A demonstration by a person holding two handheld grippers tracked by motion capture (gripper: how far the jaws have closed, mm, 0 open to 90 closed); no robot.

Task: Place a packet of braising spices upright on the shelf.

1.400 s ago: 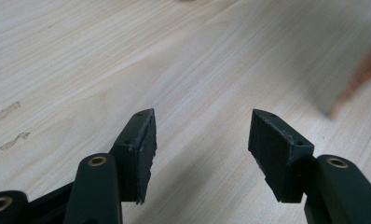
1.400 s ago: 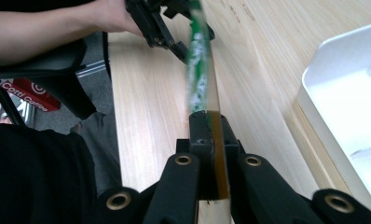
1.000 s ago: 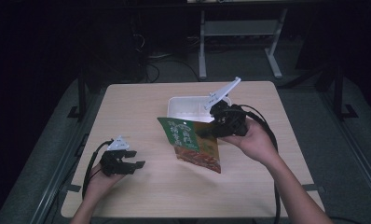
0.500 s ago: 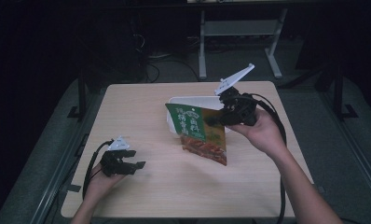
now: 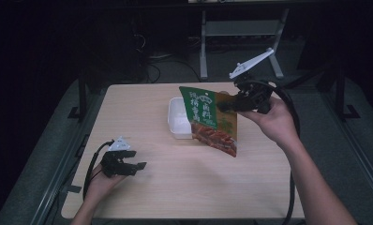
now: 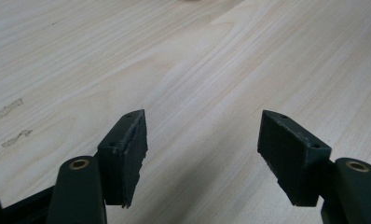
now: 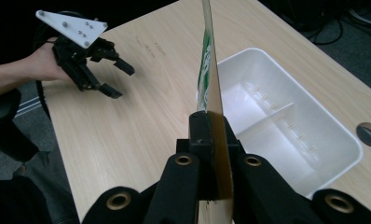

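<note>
A green and orange snack pouch [image 5: 208, 119] hangs upright in the air, pinched at its right edge by my right gripper [image 5: 224, 107], which is shut on it. It covers the right part of a white divided tray [image 5: 177, 123] on the table behind it. In the right gripper view the pouch [image 7: 209, 88] stands edge-on between the closed jaws, with the tray [image 7: 286, 140] to the right below it. My left gripper [image 5: 138, 165] rests low near the table's front left. Its jaws have just been opening and nothing lies between them, just bare wood [image 6: 202, 140].
The light wooden table [image 5: 184, 187] spreads between the two hands. A round hole [image 7: 370, 134] sits in the tabletop beside the tray. A metal stand [image 5: 241, 33] and cables lie on the dark floor beyond the far edge.
My right hand has lifted the pouch up and away from the table toward the far right, and it now hangs upright in front of the tray. The left hand has stayed put.
</note>
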